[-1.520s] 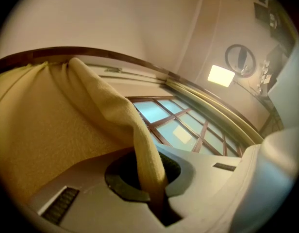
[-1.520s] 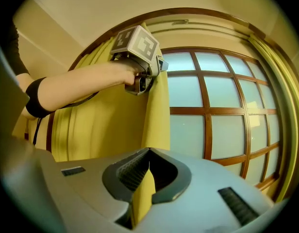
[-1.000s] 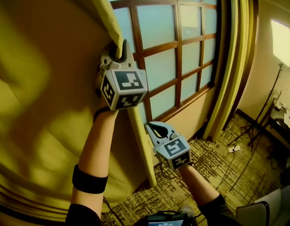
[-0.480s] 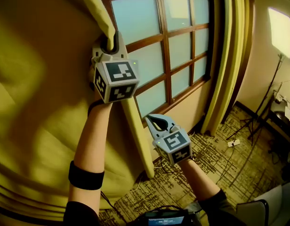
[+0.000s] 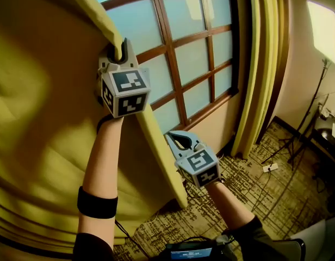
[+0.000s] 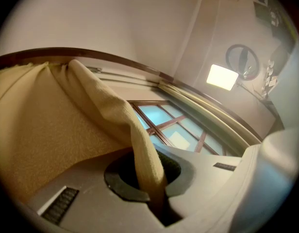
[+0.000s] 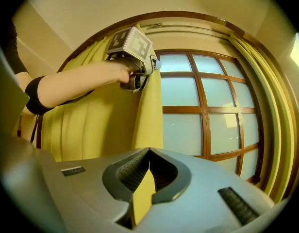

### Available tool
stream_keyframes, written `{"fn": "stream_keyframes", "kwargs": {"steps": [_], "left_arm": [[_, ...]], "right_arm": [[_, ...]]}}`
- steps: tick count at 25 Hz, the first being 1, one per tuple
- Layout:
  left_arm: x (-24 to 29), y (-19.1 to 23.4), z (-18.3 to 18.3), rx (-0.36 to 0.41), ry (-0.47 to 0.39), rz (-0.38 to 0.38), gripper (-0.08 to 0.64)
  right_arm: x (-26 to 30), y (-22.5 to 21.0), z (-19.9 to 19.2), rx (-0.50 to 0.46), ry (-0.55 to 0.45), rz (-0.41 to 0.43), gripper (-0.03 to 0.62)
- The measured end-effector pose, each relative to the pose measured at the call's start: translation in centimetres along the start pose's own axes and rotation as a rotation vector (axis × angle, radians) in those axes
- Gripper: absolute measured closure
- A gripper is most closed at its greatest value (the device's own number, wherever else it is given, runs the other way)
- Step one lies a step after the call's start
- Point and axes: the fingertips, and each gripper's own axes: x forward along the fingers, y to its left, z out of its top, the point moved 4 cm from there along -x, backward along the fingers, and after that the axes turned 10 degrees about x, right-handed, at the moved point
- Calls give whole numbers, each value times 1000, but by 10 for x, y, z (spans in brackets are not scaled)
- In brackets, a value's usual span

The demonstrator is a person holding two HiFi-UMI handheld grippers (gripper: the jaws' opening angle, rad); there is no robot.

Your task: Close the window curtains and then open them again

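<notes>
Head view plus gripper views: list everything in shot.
left curtain: one, yellow, across the window's left
right curtain: one, yellow, bunched at the window's right
window: one, brown grid, pale panes, between curtains
carpet: one, brown patterned, floor
light panel: one, white, far right
power strip: one, white, on carpet
armband: one, black, left forearm
left hand-held gripper: one, grey, shut on left curtain's edge
right hand-held gripper: one, grey, shut on same edge, lower
</notes>
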Motion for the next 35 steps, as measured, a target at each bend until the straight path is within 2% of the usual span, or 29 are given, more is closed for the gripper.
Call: {"fn": "stream_keyframes", "kwargs": {"steps": [5, 11, 17, 21, 25, 35], "left_arm": [[21, -23, 21, 5, 17, 39, 553], [54, -59, 39, 37, 52, 34, 552], [79, -93, 65, 35, 82, 46, 552], [93, -121, 82, 27, 72, 36, 552], [102, -148, 91, 52, 53, 0, 549], [149, -181, 103, 12, -30, -33, 549]], "right_arm": [[-17, -46, 8, 2, -3, 14, 575], [-26, -88, 18, 32, -1, 52, 575], [-46, -134, 27, 20, -9, 80, 575], [-53, -158, 29, 24, 4, 97, 575], [-57, -178, 18, 39, 6, 70, 575], [-63, -227, 17, 29, 40, -61, 575]]}}
